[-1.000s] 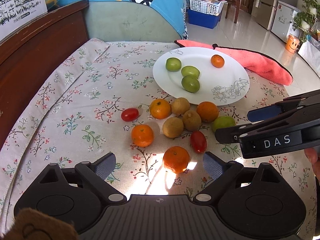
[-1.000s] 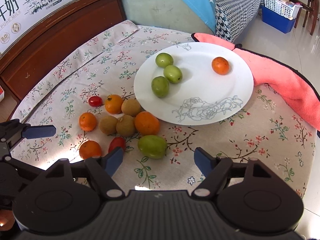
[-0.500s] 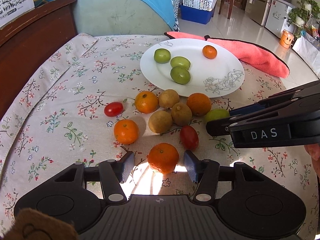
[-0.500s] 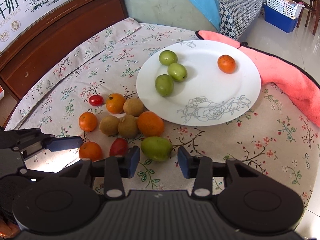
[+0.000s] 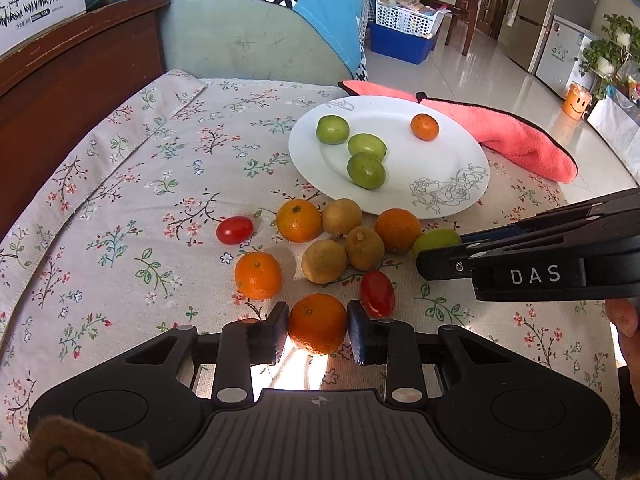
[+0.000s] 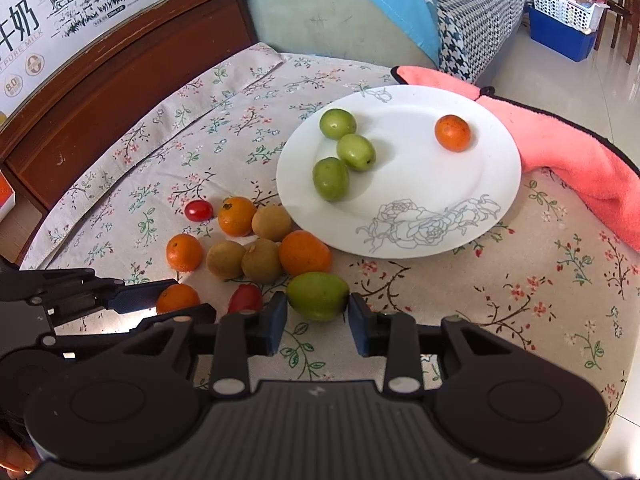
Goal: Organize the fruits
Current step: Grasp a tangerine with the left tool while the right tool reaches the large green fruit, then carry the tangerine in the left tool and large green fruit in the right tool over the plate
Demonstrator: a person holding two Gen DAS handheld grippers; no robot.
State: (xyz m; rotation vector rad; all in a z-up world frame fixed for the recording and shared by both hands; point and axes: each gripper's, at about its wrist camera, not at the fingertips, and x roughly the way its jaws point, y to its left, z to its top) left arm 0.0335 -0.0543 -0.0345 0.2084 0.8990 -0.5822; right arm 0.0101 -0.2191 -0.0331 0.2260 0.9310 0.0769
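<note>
A white plate (image 5: 460,160) (image 6: 488,168) holds three green fruits (image 5: 366,170) (image 6: 331,178) and one small orange (image 5: 425,127) (image 6: 453,133). In front of it on the floral cloth lie oranges, brown fruits (image 5: 324,261) and two red tomatoes (image 5: 235,230). My left gripper (image 5: 317,328) is shut on the nearest orange (image 5: 317,323), which rests on the cloth. My right gripper (image 6: 317,312) is shut on a green fruit (image 6: 318,296) (image 5: 436,240) at the pile's right end.
A pink towel (image 5: 520,140) (image 6: 580,156) lies behind and right of the plate. A wooden headboard (image 5: 72,76) and a sofa back (image 6: 328,20) border the table's far side. The table edge falls off to the right.
Both grippers moved forward and closed: the left one onto the nearest orange, the right one onto the green fruit. The fruits stay on the cloth.
</note>
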